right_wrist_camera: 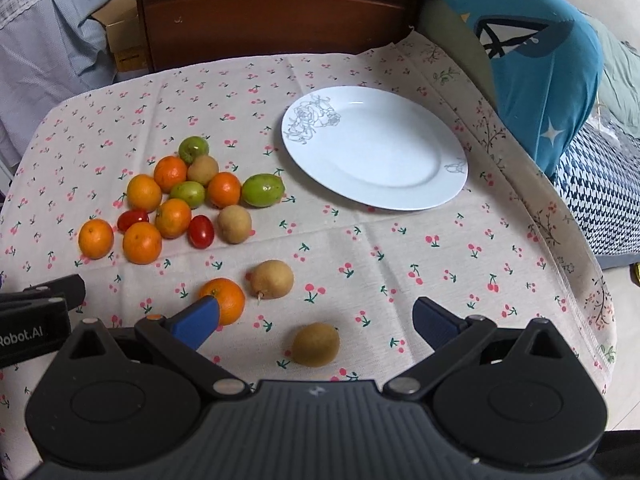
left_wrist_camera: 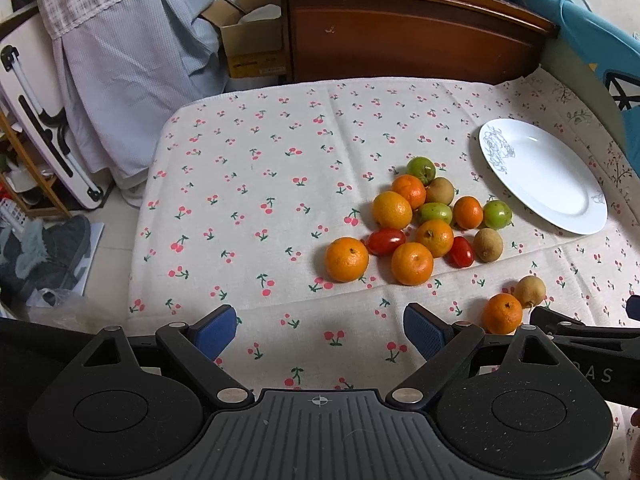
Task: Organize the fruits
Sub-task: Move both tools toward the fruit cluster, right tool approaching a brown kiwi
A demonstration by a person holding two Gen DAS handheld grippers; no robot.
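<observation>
A pile of fruit (left_wrist_camera: pixel 424 216) lies on the cherry-print cloth: several oranges, green fruits, brown fruits and two red tomatoes; it also shows in the right wrist view (right_wrist_camera: pixel 180 204). A white plate (left_wrist_camera: pixel 560 196) (right_wrist_camera: pixel 400 184) lies empty beyond it. Apart from the pile lie an orange (right_wrist_camera: pixel 228 298) (left_wrist_camera: pixel 502 314), a brown fruit (right_wrist_camera: pixel 274 278) (left_wrist_camera: pixel 529 291) and a second brown fruit (right_wrist_camera: pixel 316 344). My left gripper (left_wrist_camera: pixel 320 332) is open and empty over bare cloth. My right gripper (right_wrist_camera: pixel 316 320) is open, with the second brown fruit between its fingers, untouched.
A wooden headboard (left_wrist_camera: pixel 400 32) stands behind the table. A blue cushion (right_wrist_camera: pixel 540 60) and a chair lie to the right. A cardboard box (left_wrist_camera: pixel 248 40), draped fabric (left_wrist_camera: pixel 132 60) and floor clutter (left_wrist_camera: pixel 40 256) are on the left. The table edge (right_wrist_camera: pixel 600 300) falls off at right.
</observation>
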